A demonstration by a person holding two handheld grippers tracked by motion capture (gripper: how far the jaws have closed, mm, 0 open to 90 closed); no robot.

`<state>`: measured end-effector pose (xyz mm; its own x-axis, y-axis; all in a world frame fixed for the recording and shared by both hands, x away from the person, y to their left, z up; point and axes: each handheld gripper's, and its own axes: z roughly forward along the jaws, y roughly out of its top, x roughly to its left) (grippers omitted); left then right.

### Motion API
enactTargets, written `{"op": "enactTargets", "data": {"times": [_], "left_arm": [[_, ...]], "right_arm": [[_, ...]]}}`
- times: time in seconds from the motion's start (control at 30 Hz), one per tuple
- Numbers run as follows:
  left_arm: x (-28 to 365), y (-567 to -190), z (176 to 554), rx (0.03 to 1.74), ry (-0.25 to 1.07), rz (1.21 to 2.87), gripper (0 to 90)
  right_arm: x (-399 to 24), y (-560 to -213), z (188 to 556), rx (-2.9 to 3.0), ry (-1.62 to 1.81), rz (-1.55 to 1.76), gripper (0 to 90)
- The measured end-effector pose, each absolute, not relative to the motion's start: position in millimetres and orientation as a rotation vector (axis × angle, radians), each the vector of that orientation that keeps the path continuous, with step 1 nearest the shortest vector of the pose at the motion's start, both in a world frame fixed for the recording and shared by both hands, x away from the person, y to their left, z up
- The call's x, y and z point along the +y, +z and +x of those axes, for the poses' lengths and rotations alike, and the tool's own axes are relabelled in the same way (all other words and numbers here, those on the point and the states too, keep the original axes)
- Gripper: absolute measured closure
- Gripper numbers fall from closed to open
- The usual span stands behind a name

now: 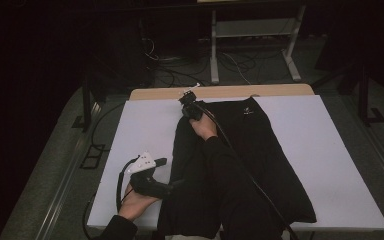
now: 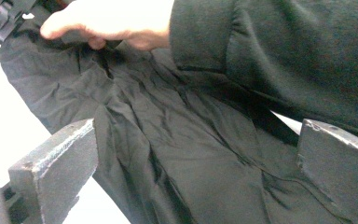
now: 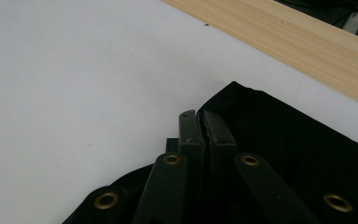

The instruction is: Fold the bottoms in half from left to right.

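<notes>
Black garment (image 1: 260,165) lies spread on the white table cover (image 1: 145,130), running from the far edge down to the near edge, centre-right of the table; small pale logo (image 1: 247,112) near its far end; bare wooden strip (image 1: 220,92) of table shows beyond the cover. Right gripper (image 1: 187,100) is out at the far-left corner of the garment, person's right hand (image 1: 203,125) behind it, dark sleeve lying across the cloth, cable (image 1: 250,175) trailing back over the garment toward the near edge; in the right gripper view the jaws are pressed together with a fold of black fabric (image 3: 279,135) pinched between them, corner of the cloth just past the tips, white cover to the left, wood strip (image 3: 307,42) beyond. Left gripper (image 1: 166,161) sits near the garment's left edge at the near-left of the table, left hand (image 1: 135,200) under it; in the left gripper view jaws stand wide apart, nothing between them but wrinkled black cloth (image 2: 191,154) farther off; not gripping anything; right hand (image 2: 112,23) and sleeve (image 2: 284,51) visible above.
</notes>
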<state>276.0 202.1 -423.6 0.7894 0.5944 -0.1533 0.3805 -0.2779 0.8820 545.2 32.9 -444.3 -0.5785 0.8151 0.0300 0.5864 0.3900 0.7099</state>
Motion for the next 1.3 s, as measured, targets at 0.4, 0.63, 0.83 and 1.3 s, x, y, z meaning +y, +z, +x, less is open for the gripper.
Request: {"op": "enactTargets", "data": {"times": [0.4,0.63,0.83,1.3], "left_arm": [[201,-418,270,0.742,0.246,1.948,0.0],[209,-418,263,0.749,0.239,1.984,0.0],[218,-422,256,0.774,0.193,1.995,0.0],[226,-425,239,0.760,0.128,2.109,0.0]], "right_arm": [[26,-432,537,2.289,1.045,1.216,86.0],[27,-428,533,2.281,1.058,1.208,86.0],[27,-428,530,2.266,1.061,1.203,86.0],[22,-426,521,2.249,1.071,1.200,86.0]]}}
